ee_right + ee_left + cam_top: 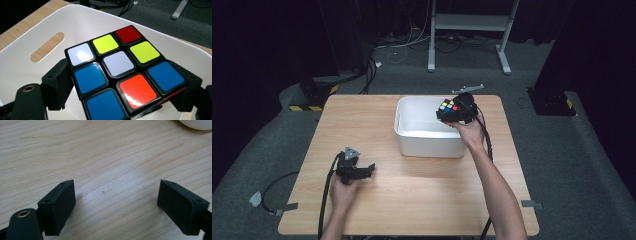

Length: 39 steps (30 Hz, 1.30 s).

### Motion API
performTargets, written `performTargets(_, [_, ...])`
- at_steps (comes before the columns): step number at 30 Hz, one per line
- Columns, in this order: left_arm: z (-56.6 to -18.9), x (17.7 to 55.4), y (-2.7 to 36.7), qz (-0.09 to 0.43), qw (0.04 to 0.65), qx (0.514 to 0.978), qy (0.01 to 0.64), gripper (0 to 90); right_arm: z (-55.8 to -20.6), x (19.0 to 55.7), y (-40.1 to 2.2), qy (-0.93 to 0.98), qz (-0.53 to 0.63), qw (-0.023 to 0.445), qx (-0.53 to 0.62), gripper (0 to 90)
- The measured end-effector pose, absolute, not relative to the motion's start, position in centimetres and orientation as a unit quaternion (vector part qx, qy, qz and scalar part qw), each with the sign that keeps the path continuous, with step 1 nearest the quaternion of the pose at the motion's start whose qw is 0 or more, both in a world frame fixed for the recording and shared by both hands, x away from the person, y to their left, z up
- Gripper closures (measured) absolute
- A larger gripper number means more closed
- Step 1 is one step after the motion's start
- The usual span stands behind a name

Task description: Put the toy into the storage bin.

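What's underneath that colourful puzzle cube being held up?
Below the puzzle cube, held in the right gripper, is the white tub. Its white inner wall and a slot handle show; the cube covers part of the tub's floor, so anything lying there is hidden.

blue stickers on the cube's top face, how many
4. On the cube held in the right claw over the white bin: left of centre, near corner, right edge, one partly cut off; other faces are hidden.

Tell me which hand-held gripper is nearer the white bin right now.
Right. The right hand-held gripper holds the puzzle cube over the white bin. The left hand-held gripper sits open on the table, apart from the bin.
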<state>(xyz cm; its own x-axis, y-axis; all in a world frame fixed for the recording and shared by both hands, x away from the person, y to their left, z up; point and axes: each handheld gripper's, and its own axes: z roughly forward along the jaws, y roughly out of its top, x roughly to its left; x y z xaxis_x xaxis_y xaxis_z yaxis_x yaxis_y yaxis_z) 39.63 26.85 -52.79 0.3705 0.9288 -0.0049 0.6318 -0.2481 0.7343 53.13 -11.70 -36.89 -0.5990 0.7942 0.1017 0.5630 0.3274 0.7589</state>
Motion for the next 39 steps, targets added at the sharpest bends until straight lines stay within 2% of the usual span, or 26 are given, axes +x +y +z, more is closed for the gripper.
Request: performTargets(39, [-52.8, 39.6, 26.9, 0.223, 0.333, 0.758, 0.515, 15.2, -37.4, 51.0, -13.4, 0.801, 0.41, 0.146, 0.411, 18.7])
